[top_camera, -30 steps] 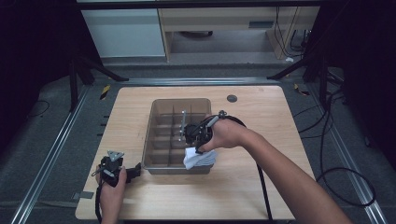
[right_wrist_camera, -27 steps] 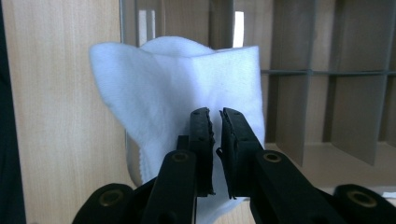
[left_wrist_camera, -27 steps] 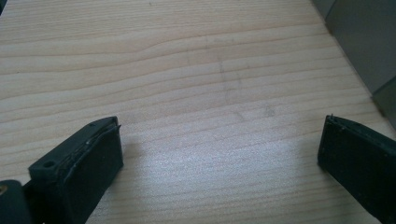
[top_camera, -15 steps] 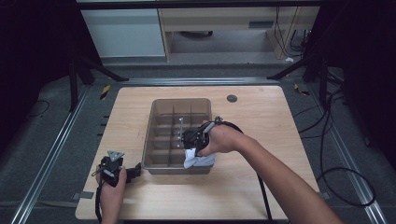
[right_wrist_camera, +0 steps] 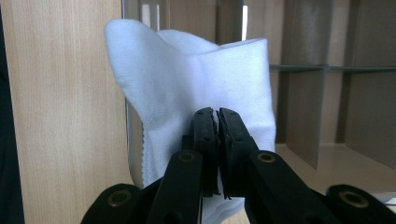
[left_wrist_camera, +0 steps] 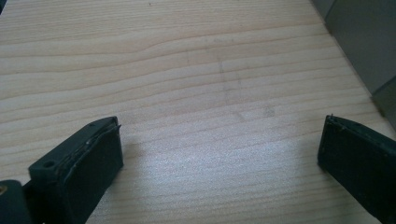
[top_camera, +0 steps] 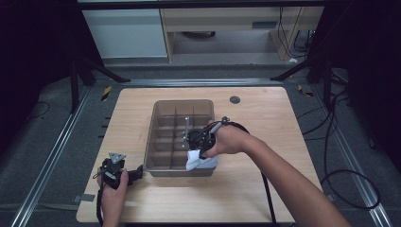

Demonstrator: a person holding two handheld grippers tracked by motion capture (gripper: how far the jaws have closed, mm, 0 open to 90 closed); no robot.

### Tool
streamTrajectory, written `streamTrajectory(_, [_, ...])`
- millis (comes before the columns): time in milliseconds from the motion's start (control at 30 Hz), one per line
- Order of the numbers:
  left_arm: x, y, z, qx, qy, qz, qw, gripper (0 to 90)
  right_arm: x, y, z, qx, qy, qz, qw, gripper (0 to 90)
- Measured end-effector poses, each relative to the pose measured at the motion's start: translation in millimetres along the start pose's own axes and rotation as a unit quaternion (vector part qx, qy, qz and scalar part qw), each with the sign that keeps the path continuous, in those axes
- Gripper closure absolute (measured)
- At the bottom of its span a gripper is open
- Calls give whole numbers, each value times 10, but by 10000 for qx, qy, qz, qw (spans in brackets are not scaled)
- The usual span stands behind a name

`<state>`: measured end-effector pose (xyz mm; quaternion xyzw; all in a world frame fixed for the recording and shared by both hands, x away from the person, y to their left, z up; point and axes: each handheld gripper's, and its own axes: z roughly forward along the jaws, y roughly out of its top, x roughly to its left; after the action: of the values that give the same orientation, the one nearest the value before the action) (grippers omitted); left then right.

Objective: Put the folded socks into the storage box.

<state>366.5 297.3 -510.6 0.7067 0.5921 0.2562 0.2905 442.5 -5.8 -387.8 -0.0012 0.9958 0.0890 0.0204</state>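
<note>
white sock pinched at the bin's near right corner

the right gripper [right_wrist_camera: 216, 114] is clamped tight on the white sock [right_wrist_camera: 187, 88], jaws just closed, carried slightly nearer the divided bin [top_camera: 163, 142] wall than before; the left gripper [left_wrist_camera: 219, 149] is kept wide apart, empty, unmoved on the table [left_wrist_camera: 187, 60].

Your divided bin [top_camera: 161, 137] sits mid-bench [top_camera: 265, 189], long side running away from you. The cloth [top_camera: 196, 161] hangs over the bin's near-right corner, part in the front compartment, part over the rim. Your right tool [top_camera: 196, 142] is at that corner, just above the cloth, w/ cloth pinched between its jaws. Your left tool [top_camera: 137, 172] rests on the bench just left of the bin's near-left corner. 1 small disc [top_camera: 235, 100] lies behind the bin, to its right.
</note>
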Motion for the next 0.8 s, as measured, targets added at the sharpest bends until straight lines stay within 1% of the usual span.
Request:
streamTrajectory(100, [-1, 0, -1, 1, 6, 0, 10000, 0, 10, 4, 38, 34, 7, 10, 10000, 878])
streamTrajectory(133, [-1, 0, 0, 0, 2, 4, 10000, 0, 8, 7, 61, 42, 8, -27, 10000, 883])
streamTrajectory(167, [-1, 0, -1, 2, 2, 6, 10000, 0, 15, 8, 93, 44, 13, 7, 10000, 888])
streamTrajectory(267, [-2, 0, 0, 1, 0, 6, 10000, 0, 9, 2, 172, 51, 28, -36, 10000, 898])
streamTrajectory(333, [-3, 1, 0, -1, 1, 5, 10000, 0, 15, 6, 176, 92, 19, 0, 10000, 898])
streamTrajectory(433, [-4, 1, 0, -2, 1, 4, 10000, 0, 8, 5, 224, 81, 28, -44, 10000, 900])
streamTrajectory(467, [-5, 1, 0, -1, 3, 1, 10000, 0, 15, 8, 226, 124, 32, 18, 9999, 900])
streamTrajectory(500, [-5, 1, 0, -1, 3, 3, 10000, 0, 18, 7, 237, 113, 24, 40, 9999, 900])
streamTrajectory(567, [-6, 1, 0, -1, 4, 5, 10000, 0, 14, 5, 245, 116, 24, 2, 9999, 900])
streamTrajectory(633, [-6, 1, 0, -2, 3, 6, 10000, 0, 19, 5, 265, 112, 26, 32, 9999, 900])
streamTrajectory(667, [-7, 1, 0, -1, 3, 7, 10000, 0, 30, 13, 292, 199, 9, 35, 9998, 900])
streamTrajectory(700, [-7, 2, 0, -2, 2, 7, 10000, 0, 31, 14, 310, 198, -3, -13, 9998, 900])
streamTrajectory(767, [-7, 1, 1, -1, 1, 6, 10000, 0, 37, 18, 344, 200, 10, 26, 9998, 900])
streamTrajectory(800, [-8, 1, 1, -1, 1, 6, 10000, 0, 37, 21, 349, 250, 39, 52, 9997, 900])
